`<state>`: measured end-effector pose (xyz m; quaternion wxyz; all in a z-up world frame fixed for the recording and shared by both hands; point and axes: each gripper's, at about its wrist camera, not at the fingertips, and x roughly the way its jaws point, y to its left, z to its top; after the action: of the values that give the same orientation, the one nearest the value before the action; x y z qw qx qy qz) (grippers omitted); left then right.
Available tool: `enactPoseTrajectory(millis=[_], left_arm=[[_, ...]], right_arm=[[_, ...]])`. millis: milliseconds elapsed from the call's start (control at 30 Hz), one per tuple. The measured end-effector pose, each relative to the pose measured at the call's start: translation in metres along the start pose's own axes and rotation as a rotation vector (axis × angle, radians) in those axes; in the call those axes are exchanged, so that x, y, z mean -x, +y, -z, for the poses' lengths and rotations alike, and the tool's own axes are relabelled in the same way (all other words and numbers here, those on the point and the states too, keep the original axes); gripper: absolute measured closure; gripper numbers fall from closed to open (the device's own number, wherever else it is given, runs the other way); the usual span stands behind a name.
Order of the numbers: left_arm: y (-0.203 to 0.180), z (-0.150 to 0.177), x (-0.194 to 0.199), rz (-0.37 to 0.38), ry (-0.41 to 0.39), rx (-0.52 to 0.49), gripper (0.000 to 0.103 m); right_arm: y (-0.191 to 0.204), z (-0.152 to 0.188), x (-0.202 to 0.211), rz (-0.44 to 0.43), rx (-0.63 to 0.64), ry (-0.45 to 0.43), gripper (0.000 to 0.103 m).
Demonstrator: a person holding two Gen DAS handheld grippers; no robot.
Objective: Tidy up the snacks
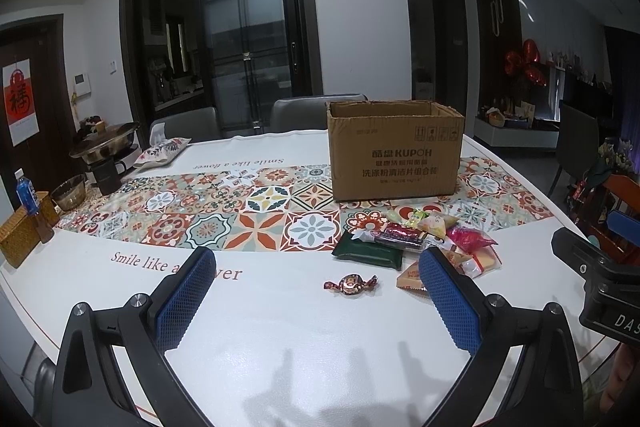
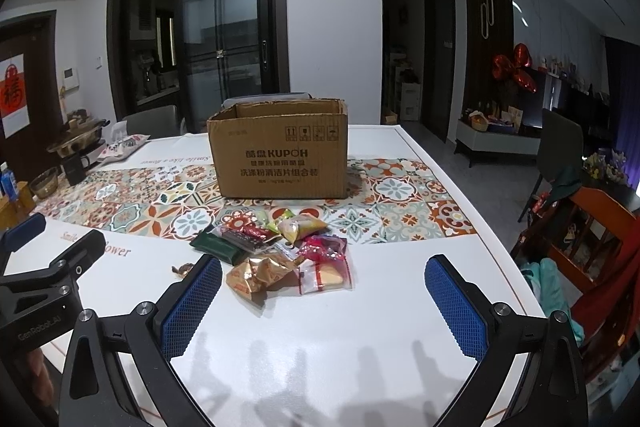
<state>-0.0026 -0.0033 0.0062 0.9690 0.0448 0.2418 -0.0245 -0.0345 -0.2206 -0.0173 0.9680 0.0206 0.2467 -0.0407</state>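
- My left gripper (image 1: 316, 267) hangs low over the white table (image 1: 280, 327), level, its blue pads (image 1: 186, 301) wide apart and holding nothing.
- My right gripper (image 2: 324, 271) floats beside it at the same height, fingers spread just as wide, also bare.
- A twist-wrapped candy (image 1: 351, 285) lies alone between my left fingertips.
- The snack pile (image 2: 280, 251) sits just ahead of my right gripper, a green pack (image 1: 368, 250) at its left edge.
- The open box (image 2: 280, 151) stands upright behind the pile on the tiled runner (image 1: 224, 211).
- Nothing stands between my fingers and the snacks.
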Motion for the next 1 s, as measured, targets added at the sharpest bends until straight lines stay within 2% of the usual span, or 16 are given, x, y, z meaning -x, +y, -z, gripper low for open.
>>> enactPoseTrajectory(millis=[1000], left_arm=[[0.0001, -0.0007, 0.0009, -0.001, -0.006, -0.001, 0.0]], right_arm=[[0.0008, 0.0005, 0.0022, -0.001, 0.0, -0.003, 0.0]])
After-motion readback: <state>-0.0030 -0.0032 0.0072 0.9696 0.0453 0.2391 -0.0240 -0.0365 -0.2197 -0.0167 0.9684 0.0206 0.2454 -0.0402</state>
